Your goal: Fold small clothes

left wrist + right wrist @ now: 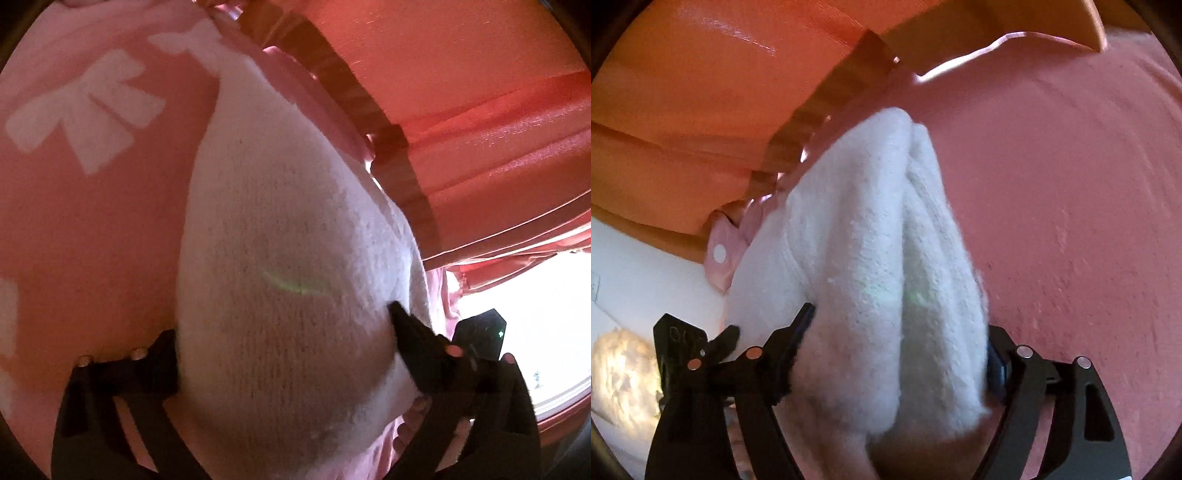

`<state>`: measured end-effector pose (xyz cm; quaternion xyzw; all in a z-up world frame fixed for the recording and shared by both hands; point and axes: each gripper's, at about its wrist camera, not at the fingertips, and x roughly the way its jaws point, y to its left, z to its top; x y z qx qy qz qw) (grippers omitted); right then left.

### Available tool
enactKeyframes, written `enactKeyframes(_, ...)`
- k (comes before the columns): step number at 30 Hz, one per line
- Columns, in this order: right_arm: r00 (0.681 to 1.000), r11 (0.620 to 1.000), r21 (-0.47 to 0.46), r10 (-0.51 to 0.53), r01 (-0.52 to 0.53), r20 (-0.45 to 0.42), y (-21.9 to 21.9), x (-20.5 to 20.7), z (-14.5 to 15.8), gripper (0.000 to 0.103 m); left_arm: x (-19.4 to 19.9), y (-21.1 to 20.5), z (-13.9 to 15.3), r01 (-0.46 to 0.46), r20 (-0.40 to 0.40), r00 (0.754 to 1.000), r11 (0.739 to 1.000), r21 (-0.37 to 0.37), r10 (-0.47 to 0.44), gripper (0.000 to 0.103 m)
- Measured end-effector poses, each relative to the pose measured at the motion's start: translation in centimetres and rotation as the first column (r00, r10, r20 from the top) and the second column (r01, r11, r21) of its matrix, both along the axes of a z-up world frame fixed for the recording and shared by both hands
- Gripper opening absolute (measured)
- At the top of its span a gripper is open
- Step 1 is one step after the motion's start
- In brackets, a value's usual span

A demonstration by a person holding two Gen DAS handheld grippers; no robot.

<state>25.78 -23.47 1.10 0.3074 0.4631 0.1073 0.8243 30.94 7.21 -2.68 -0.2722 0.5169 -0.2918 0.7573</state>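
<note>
The left gripper (284, 354) stands wide, its jaws flanking a white knitted garment (288, 240), seemingly a sock; whether the pads press, I cannot tell. The right gripper (897, 343) sits narrower around the doubled knit, grip equally unclear. The garment lies on a pink bow-printed blanket (92, 203) near its far edge, beside a wooden frame (399, 173). Pinch both layers evenly and keep the edges aligned before creasing.

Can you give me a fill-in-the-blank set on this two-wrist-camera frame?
1. The knitted garment between the left gripper's jaws is ____ in colour.
2. The pink bedcover under it carries white ____ shapes.
3. In the right wrist view the knit lies between the right gripper's jaws in thick ____.
4. The wooden bed frame edge runs ____ the knit.

Missing: white; bow; folds; behind
</note>
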Motion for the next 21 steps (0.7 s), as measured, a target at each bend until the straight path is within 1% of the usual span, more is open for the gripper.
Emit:
enactKeyframes(1,1.0,0.999,-0.038,0.01,-0.009,0.029,0.4,-0.1,0.9,0.042,-0.2,-0.2,0.7,0.01,0.043,0.999,1.0,0.017,-0.011,0.077)
enactKeyframes(2,0.998,0.998,-0.065,0.013,-0.009,0.062,0.8,-0.2,1.7,0.038,-0.5,-0.5,1.7,0.024,0.096,0.995,0.999,0.037,-0.027,0.068)
enactKeyframes(3,0.99,0.995,-0.101,0.024,-0.01,0.138,1.3,-0.9,3.7,0.035,-0.7,-0.7,2.8,0.029,0.137,0.99,0.999,0.045,-0.035,0.065)
enactKeyframes(4,0.982,0.994,-0.111,0.022,-0.002,0.186,1.6,-1.2,4.9,0.034,-0.9,-1.0,4.4,0.034,0.207,0.977,0.998,0.047,-0.043,0.063)
enactKeyframes(5,0.964,0.993,-0.117,0.013,0.019,0.265,1.7,-2.0,6.8,0.034,-1.0,-1.0,5.8,0.03,0.263,0.964,0.999,0.041,-0.04,0.062)
enactKeyframes(6,0.95,0.993,-0.117,0.004,0.034,0.313,1.6,-2.6,7.9,0.034,-0.8,-1.0,6.7,0.027,0.301,0.953,0.999,0.025,-0.033,0.062)
enactKeyframes(7,0.931,0.992,-0.12,-0.003,0.05,0.364,1.4,-3.3,9.1,0.034,-0.9,-0.9,8.0,0.035,0.344,0.939,0.999,-0.007,-0.031,0.062)
enactKeyframes(8,0.918,0.991,-0.116,-0.012,0.063,0.397,1.1,-3.8,9.8,0.034,-0.8,-0.8,8.9,0.046,0.37,0.928,0.998,-0.034,-0.03,0.063)
enactKeyframes(9,0.911,0.992,-0.104,-0.029,0.078,0.412,0.4,-3.9,9.8,0.035,-0.9,-0.9,9.6,0.058,0.398,0.917,0.997,-0.044,-0.036,0.063)
enactKeyframes(10,0.917,0.991,-0.101,-0.039,0.086,0.397,0.3,-3.0,9.2,0.038,-0.9,-1.0,9.6,0.059,0.408,0.912,0.998,-0.03,-0.041,0.066)
enactKeyframes(11,0.942,0.991,-0.112,-0.037,0.079,0.334,-0.2,-2.0,7.5,0.041,-0.9,-1.5,9.1,0.054,0.406,0.912,0.999,-0.002,-0.049,0.069)
enactKeyframes(12,0.965,0.986,-0.147,-0.038,0.078,0.259,-0.5,-1.0,5.7,0.044,-0.7,-1.9,8.2,0.046,0.39,0.919,0.998,0.041,-0.058,0.071)
enactKeyframes(13,0.979,0.978,-0.186,-0.054,0.092,0.197,-0.6,-0.5,4.3,0.046,-0.4,-2.4,6.4,0.026,0.345,0.937,0.994,0.103,-0.061,0.072)
enactKeyframes(14,0.988,0.963,-0.245,-0.081,0.111,0.128,-0.7,0.0,3.0,0.046,0.1,-2.7,4.8,0.012,0.297,0.953,0.987,0.162,-0.06,0.071)
enactKeyframes(15,0.987,0.945,-0.297,-0.102,0.135,0.124,-0.8,-0.3,2.7,0.046,0.3,-3.0,3.3,-0.013,0.257,0.965,0.974,0.225,-0.047,0.071)
enactKeyframes(16,0.983,0.947,-0.288,-0.101,0.142,0.152,-0.8,-0.7,3.5,0.046,0.0,-2.6,2.7,-0.058,0.275,0.961,0.971,0.234,-0.008,0.071)
enactKeyframes(17,0.978,0.946,-0.286,-0.101,0.151,0.182,-0.7,-1.3,4.7,0.046,-0.3,-2.2,3.2,-0.087,0.287,0.958,0.971,0.225,0.019,0.071)
enactKeyframes(18,0.96,0.936,-0.301,-0.101,0.18,0.26,-0.4,-2.7,6.9,0.046,-0.4,-2.1,3.7,-0.091,0.285,0.958,0.97,0.224,0.024,0.072)
enactKeyframes(19,0.946,0.931,-0.312,-0.092,0.192,0.309,0.0,-3.7,8.2,0.046,-0.9,-1.8,5.0,-0.103,0.312,0.949,0.971,0.216,0.031,0.072)
enactKeyframes(20,0.94,0.925,-0.328,-0.077,0.191,0.332,0.6,-4.4,8.8,0.046,-1.2,-1.7,5.5,-0.113,0.342,0.939,0.97,0.213,0.035,0.074)
enactKeyframes(21,0.941,0.919,-0.354,-0.05,0.174,0.335,1.6,-4.9,9.1,0.046,-1.8,-1.5,6.0,-0.127,0.373,0.927,0.965,0.229,0.033,0.077)
